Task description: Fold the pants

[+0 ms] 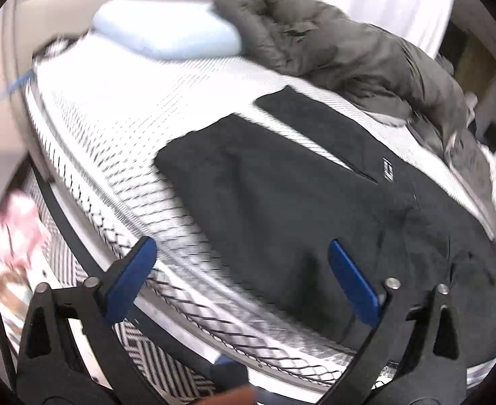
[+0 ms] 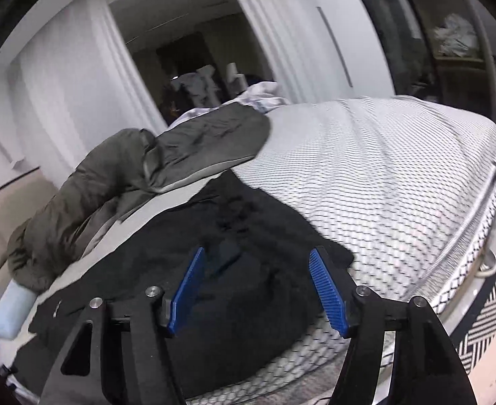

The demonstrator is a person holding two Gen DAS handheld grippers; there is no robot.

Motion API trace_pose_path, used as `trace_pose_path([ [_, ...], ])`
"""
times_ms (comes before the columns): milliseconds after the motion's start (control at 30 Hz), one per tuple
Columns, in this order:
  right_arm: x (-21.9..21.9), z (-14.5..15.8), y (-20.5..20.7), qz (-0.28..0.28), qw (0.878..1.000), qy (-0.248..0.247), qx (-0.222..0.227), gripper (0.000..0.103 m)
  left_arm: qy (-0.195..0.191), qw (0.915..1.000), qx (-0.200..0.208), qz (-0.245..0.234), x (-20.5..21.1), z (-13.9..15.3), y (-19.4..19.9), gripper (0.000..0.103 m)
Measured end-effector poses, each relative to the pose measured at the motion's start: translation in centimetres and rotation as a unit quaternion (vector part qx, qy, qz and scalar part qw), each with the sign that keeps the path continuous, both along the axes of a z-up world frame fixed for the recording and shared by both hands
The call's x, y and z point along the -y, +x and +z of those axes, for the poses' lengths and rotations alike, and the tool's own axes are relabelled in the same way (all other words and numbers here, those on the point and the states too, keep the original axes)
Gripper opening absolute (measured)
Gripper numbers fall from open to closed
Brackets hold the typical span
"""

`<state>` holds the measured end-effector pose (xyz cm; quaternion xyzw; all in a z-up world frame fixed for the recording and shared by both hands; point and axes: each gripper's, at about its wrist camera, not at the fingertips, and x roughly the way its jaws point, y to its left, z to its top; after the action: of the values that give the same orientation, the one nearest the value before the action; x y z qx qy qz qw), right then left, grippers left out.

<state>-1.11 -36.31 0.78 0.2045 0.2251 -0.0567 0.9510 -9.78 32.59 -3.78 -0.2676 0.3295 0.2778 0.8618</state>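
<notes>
Left wrist view was pretty blurry, but the left gripper (image 1: 241,270) had its blue fingers (image 1: 131,280) spread wide with nothing between them, hanging over the near edge of the bed (image 1: 112,108). The black pants (image 1: 281,195) were lying flat on the mattress, with a light blue pillow (image 1: 166,37) and a rumpled grey blanket (image 1: 349,50) further back. Over on the right, the right gripper (image 2: 258,290) was parted too, just above the pants (image 2: 214,270), not pinching any fabric.
</notes>
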Motion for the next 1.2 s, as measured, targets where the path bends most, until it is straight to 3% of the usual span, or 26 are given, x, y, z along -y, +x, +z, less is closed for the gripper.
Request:
trace_pose_path([
  [67, -0.5, -0.1, -0.2, 0.011, 1.0, -0.005, -0.001, 0.066, -0.039, 0.9992, -0.004, -0.009, -1.9, -0.9, 0.4, 0.077],
  [133, -0.4, -0.3, 0.1, 0.014, 1.0, -0.006, -0.003, 0.066, -0.06, 0.998, 0.011, -0.018, -3.4, -1.6, 0.9, 0.056],
  [267, 0.3, -0.9, 0.3, 0.013, 1.0, 0.009, -0.006, 0.066, -0.028, 0.9994, 0.019, -0.003, -5.2, -1.4, 3.0, 0.039],
  [333, 0.6, -1.1, 0.4, 0.011, 1.0, 0.012, -0.01, 0.066, -0.006, 0.9999, 0.011, 0.005, -5.5, -1.0, 4.3, 0.021],
  [433, 1.2, -1.2, -0.1, 0.01, 1.0, 0.014, -0.011, 0.066, 0.03, 0.9993, 0.023, 0.005, -5.7, 0.0, 4.5, 0.013],
  [567, 1.7, -1.5, -0.1, 0.002, 1.0, 0.007, -0.027, 0.066, 0.003, 0.9997, -0.008, 0.023, -7.9, -2.0, 5.5, 0.013],
  [667, 2.7, -2.1, -0.1, -0.005, 0.999, 0.029, -0.036, 0.066, 0.032, 0.9994, -0.003, 0.014, -7.1, -0.8, 5.5, 0.014],
  [733, 3.2, -2.0, -0.3, -0.013, 0.999, 0.035, -0.032, 0.066, 0.033, 0.9993, 0.009, 0.014, -6.5, 0.2, 5.1, 0.016],
  [767, 3.3, -2.0, -0.4, -0.014, 0.999, 0.035, -0.029, 0.066, 0.03, 0.9994, 0.015, 0.011, -6.2, 0.7, 5.0, 0.024],
  [833, 3.3, -1.8, -0.4, -0.011, 0.999, 0.033, -0.027, 0.066, 0.036, 0.999, 0.025, 0.007, -5.4, 1.8, 4.8, 0.056],
  [933, 2.7, -1.2, -0.1, 0.001, 1.0, 0.012, -0.024, 0.066, 0.067, 0.9965, 0.049, 0.002, -3.1, 3.8, 4.3, 0.087],
  [1000, 2.4, -0.8, 0.7, 0.017, 0.999, 0.007, -0.03, 0.066, 0.083, 0.9948, 0.055, -0.022, -1.1, 5.1, 5.0, 0.1],
  [1200, 1.5, 0.2, 5.3, 0.084, 0.988, -0.061, -0.11, 0.066, 0.083, 0.9843, 0.078, -0.135, 6.5, 7.4, 8.2, 0.102],
])
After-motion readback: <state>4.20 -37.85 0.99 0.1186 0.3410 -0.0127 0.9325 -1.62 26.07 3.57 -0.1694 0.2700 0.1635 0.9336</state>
